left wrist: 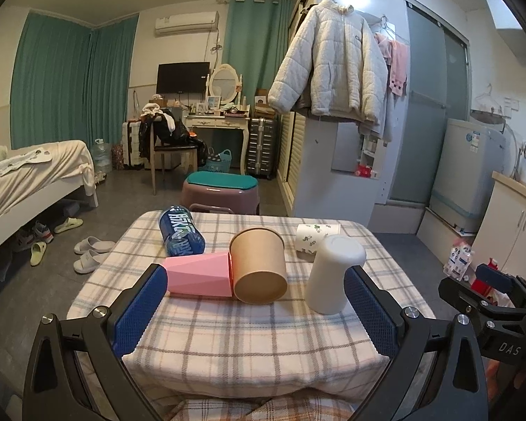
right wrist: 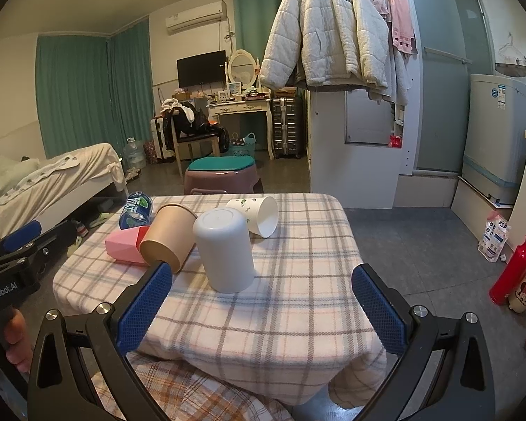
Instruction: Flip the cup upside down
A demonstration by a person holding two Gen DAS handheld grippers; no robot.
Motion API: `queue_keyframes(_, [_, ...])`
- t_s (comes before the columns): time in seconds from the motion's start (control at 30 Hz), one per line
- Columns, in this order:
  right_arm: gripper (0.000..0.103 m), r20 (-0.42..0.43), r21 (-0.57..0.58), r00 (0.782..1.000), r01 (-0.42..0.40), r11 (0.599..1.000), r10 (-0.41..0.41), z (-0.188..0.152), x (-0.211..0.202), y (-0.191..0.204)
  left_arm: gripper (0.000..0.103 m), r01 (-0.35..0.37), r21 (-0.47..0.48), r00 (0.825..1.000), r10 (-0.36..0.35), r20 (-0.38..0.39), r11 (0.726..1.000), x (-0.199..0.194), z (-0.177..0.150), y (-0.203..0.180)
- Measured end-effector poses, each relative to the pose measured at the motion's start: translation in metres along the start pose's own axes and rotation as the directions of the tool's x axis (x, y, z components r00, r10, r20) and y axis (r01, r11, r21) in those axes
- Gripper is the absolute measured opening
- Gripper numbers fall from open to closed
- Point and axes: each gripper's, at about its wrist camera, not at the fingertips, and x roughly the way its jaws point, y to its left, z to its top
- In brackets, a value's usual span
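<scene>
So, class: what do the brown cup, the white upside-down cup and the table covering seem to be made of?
Brown cup: probably kraft paper, matte, with a rolled rim. White upside-down cup: likely plastic, smooth with a soft sheen; ceramic can't be ruled out. Table covering: woven plaid cloth that drapes and folds over the edge.

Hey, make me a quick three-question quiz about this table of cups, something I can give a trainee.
1. True or false: the white cup stands mouth down on the table.
2. Which cup touches the pink cup? A) paper cup B) brown cup C) white cup
3. Fill in: the left gripper and the right gripper are both ____, holding nothing.

Key:
1. True; its closed base faces up.
2. B; the brown cup lies on its side against the pink one, while the paper cup lies apart, farther back.
3. Open.
</scene>
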Motion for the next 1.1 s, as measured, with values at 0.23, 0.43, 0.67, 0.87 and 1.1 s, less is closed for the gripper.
queue_keyframes(0.23, [0.103, -0.008, 0.004, 1.0, -0.003, 1.0, 0.003, -0.0021, 0.0019, 0.0003, 0.103, 0.003, 0.004, 1.0, -0.002, -0.003, 1.0, 0.0006, -0.0018, -0.0011])
queue_keyframes(0.43, [0.103, -0.014, 0.004, 1.0, -0.007, 1.0, 0.007, -0.0049, 0.0033, 0.0014, 0.103, 0.003, 0.005, 1.0, -0.002, -0.007, 1.0, 0.0005, -0.0032, -0.0004])
queue_keyframes(0.67, [0.103, -0.015, 0.004, 1.0, -0.006, 1.0, 0.006, -0.0052, 0.0033, 0.0014, 0.103, 0.003, 0.007, 1.0, -0.003, -0.008, 1.0, 0.0005, -0.0041, 0.0002])
queue_keyframes(0.87, [0.103, -0.021, 0.0, 1.0, -0.008, 1.0, 0.008, -0.0058, 0.0041, 0.002, 0.103, 0.006, 0.006, 1.0, -0.006, -0.007, 1.0, 0.0001, -0.0051, 0.0006])
queue_keyframes(1.1, [0.103, -0.02, -0.002, 1.0, -0.008, 1.0, 0.008, -0.007, 0.0045, 0.0027, 0.103, 0.0, 0.019, 1.0, 0.0, -0.005, 1.0, 0.0007, -0.0055, 0.0008])
